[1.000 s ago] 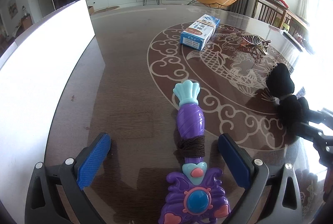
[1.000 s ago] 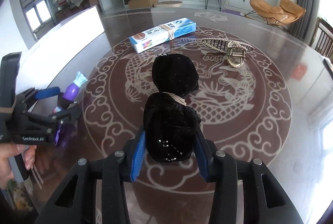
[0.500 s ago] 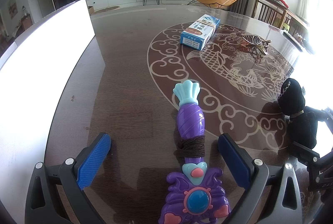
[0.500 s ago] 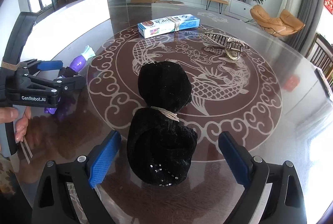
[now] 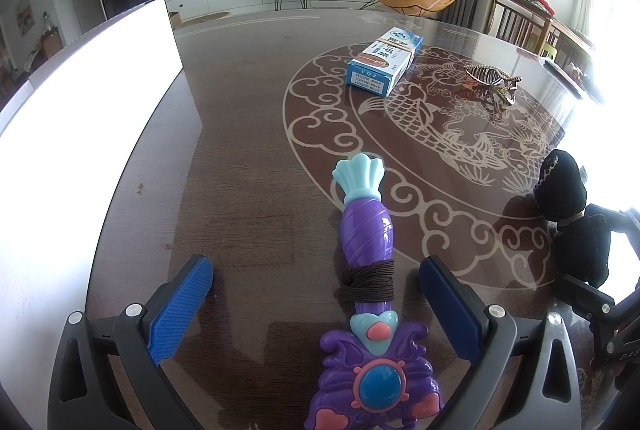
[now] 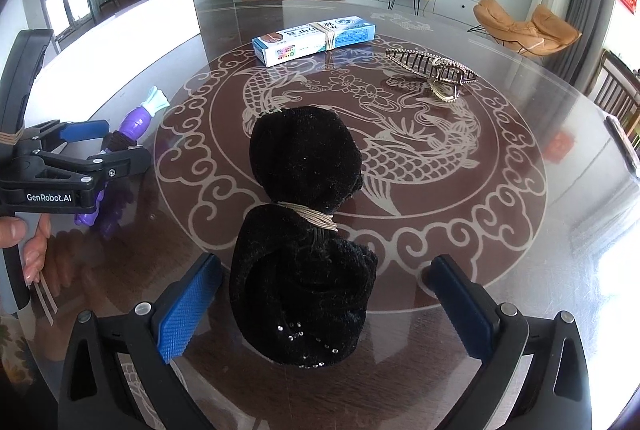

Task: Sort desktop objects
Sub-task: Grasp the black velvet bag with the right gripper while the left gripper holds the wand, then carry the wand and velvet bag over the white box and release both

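Black velvet, tied in the middle with a pale elastic band, lies on the glass-topped table (image 6: 560, 230): this is the black cloth bundle (image 6: 304, 242), and it now rests free between the fingers of the right gripper (image 6: 320, 306). One second ago the jaws of this gripper were pinching the bundle; half a second ago they had spread, and now they stay wide apart, touching nothing. So I judge that the bundle was just put down at the near edge of the dragon pattern, and this placing step looks finished.

At the left side, the left gripper (image 5: 316, 306) has not moved. Its jaws are also spread, and the purple toy wand (image 5: 368, 278), with a dark cord wound around its handle, lies between them, not gripped. It stands near the bundle, so these two things seem already sorted together.

Far on the table remain the toothpaste box (image 6: 314, 38) and, to its right, the metal hair claw clip (image 6: 436, 72). Probably one of them is the next thing to fetch.
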Motion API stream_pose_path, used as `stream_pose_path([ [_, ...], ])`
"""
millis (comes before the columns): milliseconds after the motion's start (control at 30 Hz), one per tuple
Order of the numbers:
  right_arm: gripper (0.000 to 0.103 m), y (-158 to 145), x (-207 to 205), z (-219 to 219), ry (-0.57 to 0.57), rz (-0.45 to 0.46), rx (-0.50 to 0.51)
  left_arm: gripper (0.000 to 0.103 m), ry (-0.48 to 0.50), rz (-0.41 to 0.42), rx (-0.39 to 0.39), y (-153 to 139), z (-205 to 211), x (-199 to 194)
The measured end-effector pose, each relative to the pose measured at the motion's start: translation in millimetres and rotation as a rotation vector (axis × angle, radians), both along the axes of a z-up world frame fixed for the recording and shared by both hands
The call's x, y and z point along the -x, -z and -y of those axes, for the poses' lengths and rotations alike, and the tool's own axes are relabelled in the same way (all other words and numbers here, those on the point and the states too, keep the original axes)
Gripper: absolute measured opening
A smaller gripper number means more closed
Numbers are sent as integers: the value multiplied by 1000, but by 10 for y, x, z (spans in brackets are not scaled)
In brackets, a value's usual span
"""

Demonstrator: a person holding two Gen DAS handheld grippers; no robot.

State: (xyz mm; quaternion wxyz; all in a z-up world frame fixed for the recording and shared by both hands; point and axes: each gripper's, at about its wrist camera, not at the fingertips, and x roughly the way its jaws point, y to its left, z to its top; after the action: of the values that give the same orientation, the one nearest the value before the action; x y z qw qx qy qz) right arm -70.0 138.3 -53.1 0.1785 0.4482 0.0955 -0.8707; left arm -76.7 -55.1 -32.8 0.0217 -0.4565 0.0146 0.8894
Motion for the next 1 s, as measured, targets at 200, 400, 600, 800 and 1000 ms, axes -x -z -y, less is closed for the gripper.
stream_pose_path([
  [200,103,3,2,1,0,0,0,103,10,2,0,-2,-3,-21],
  [400,103,5,4,2,0,0,0,103,131,21,1,-19,21,-195],
  [600,103,7,5,3,0,0,0,78,127,46,7,-85,17,-166],
  [800,103,-5,21,4,-11,18,-6,43,180,33,-1,-129,-127,-187],
  [1000,96,-239,194,5,-98,173,61,43,122,11,-119,-137,55,-383],
])
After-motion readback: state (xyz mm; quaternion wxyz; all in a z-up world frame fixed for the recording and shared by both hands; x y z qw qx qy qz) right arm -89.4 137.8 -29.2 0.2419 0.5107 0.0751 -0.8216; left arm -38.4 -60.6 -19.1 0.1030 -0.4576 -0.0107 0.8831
